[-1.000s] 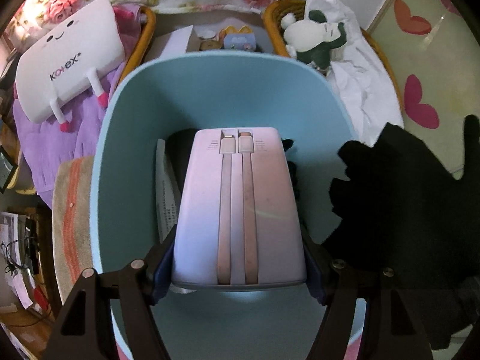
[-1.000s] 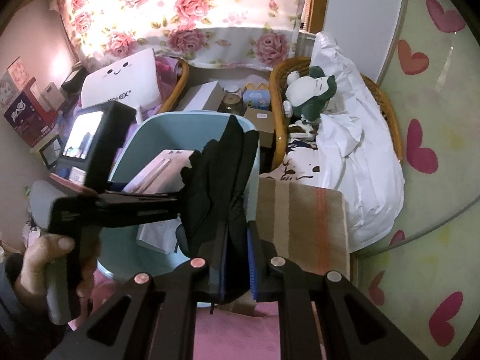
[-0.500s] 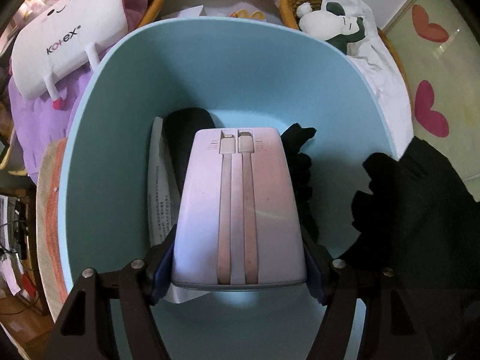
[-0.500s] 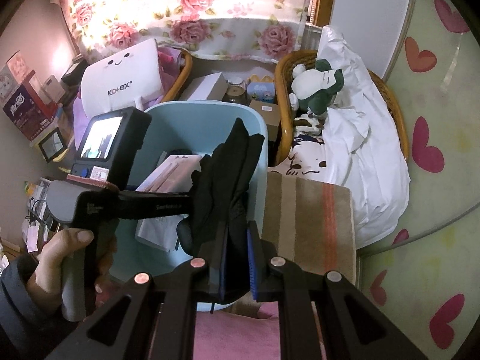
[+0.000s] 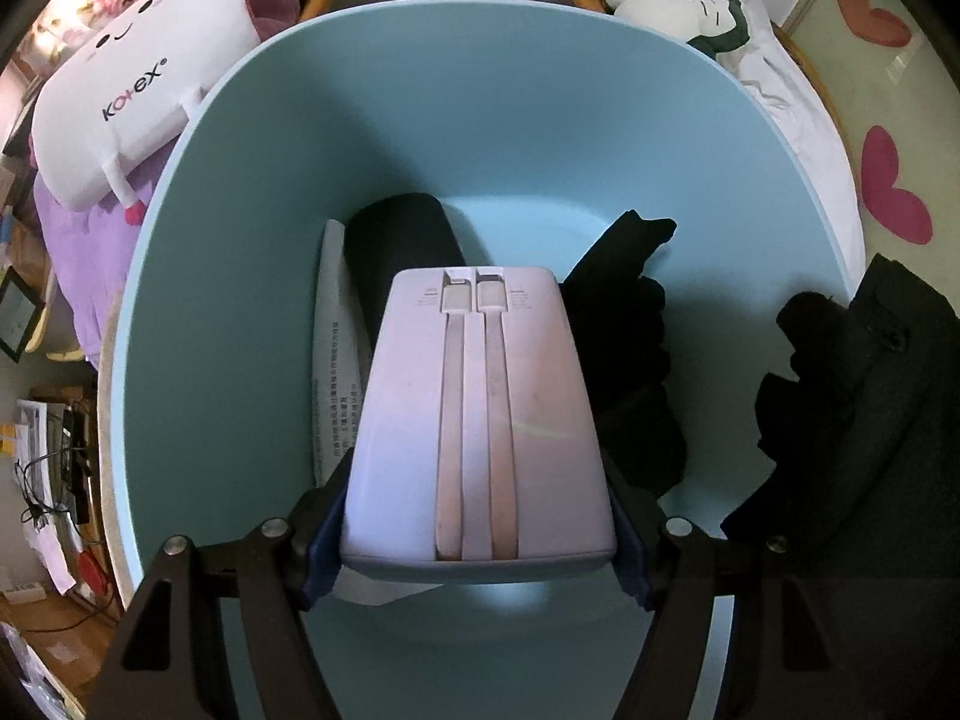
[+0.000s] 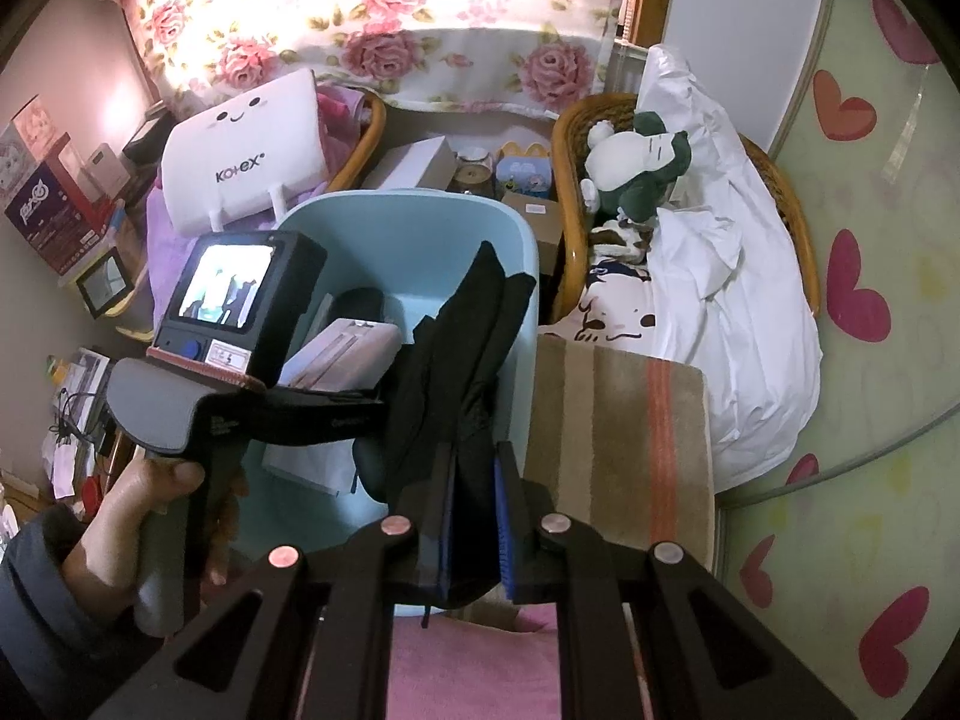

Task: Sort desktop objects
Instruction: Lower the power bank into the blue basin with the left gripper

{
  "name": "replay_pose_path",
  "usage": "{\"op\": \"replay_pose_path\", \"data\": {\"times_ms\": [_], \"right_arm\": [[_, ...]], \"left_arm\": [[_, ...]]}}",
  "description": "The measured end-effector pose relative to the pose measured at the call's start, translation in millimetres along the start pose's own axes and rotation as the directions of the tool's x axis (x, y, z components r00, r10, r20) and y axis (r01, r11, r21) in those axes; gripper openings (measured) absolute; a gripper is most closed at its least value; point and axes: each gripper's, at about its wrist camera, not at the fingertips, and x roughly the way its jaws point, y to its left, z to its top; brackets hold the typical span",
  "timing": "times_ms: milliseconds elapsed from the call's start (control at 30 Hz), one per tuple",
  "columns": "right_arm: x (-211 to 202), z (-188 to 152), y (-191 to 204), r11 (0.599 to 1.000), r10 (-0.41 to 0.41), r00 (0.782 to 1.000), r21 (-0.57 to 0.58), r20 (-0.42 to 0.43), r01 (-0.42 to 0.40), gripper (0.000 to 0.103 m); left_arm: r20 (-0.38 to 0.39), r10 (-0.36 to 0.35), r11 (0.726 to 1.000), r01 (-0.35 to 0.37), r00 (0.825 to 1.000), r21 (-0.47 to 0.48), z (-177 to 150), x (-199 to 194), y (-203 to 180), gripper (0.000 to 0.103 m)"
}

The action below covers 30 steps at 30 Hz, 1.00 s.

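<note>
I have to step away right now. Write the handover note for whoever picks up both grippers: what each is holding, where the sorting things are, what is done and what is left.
Left gripper: shut on the pale power bank, held inside the blue bin, not yet released.
Right gripper: shut on a black glove, held at the bin's rim, just to the right of the left gripper.
Already in the bin: a black cylinder-shaped item, a printed paper sheet, another black glove.
Done: those three are binned.
Left: release the power bank, then probably drop the held glove in. Other items to sort are not visible.
</note>
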Motion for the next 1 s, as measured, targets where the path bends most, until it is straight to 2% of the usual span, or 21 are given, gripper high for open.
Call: {"op": "replay_pose_path", "data": {"times_ms": [100, 200, 267, 333, 400, 467, 533, 567, 733, 800, 1000], "right_arm": [[0.3, 0.5, -0.7, 1.000, 0.001, 1.000, 0.002, 0.001, -0.001, 0.011], [0.3, 1.4, 0.2, 1.000, 0.001, 1.000, -0.001, 0.002, -0.001, 0.011], [0.5, 1.0, 1.9, 1.000, 0.003, 1.000, -0.004, 0.001, -0.003, 0.011], [0.5, 0.9, 3.4, 1.000, 0.007, 1.000, -0.006, 0.002, -0.007, 0.011], [0.5, 0.7, 4.4, 1.000, 0.008, 1.000, -0.008, 0.001, -0.008, 0.011], [0.5, 0.6, 5.5, 1.000, 0.010, 1.000, -0.010, 0.000, -0.010, 0.011], [0.3, 1.3, 4.6, 1.000, 0.010, 1.000, -0.009, -0.001, -0.010, 0.011], [0.3, 1.6, 3.9, 1.000, 0.010, 1.000, -0.008, -0.002, -0.010, 0.011], [0.9, 2.1, -0.7, 1.000, 0.006, 1.000, 0.003, -0.003, -0.006, 0.011], [1.4, 2.1, -2.2, 1.000, 0.006, 1.000, 0.006, -0.005, -0.006, 0.011], [-0.1, 4.3, -2.3, 1.000, 0.006, 1.000, 0.004, 0.002, -0.006, 0.011]], "left_arm": [[-0.008, -0.001, 1.000, 0.001, 1.000, -0.003, -1.4, -2.0, 0.7, 0.075], [-0.063, -0.032, 0.999, 0.031, 0.998, -0.019, -1.6, 2.6, 5.1, 0.075], [-0.145, -0.127, 0.988, 0.113, 0.981, -0.103, 0.1, 15.1, 18.3, 0.075], [-0.202, -0.166, 0.982, 0.142, 0.965, -0.128, -1.3, 27.5, 22.0, 0.075], [-0.249, -0.113, 0.992, 0.098, 0.962, -0.074, -3.4, 38.2, 13.6, 0.075], [-0.289, -0.014, 1.000, 0.011, 0.957, -0.010, -4.5, 46.7, 1.4, 0.075], [-0.289, 0.062, 0.998, -0.054, 0.955, 0.038, -5.9, 48.4, -8.2, 0.075], [-0.279, 0.073, 0.997, -0.063, 0.958, 0.046, -5.7, 46.7, -10.5, 0.075], [-0.168, 0.000, 0.999, -0.005, 0.986, -0.033, 0.1, 19.5, -1.3, 0.075], [-0.117, -0.003, 0.999, -0.002, 0.993, -0.042, 1.3, 7.9, 0.5, 0.075], [-0.014, -0.029, 0.997, 0.028, 0.999, -0.067, 6.6, -18.3, 4.5, 0.075]]}}
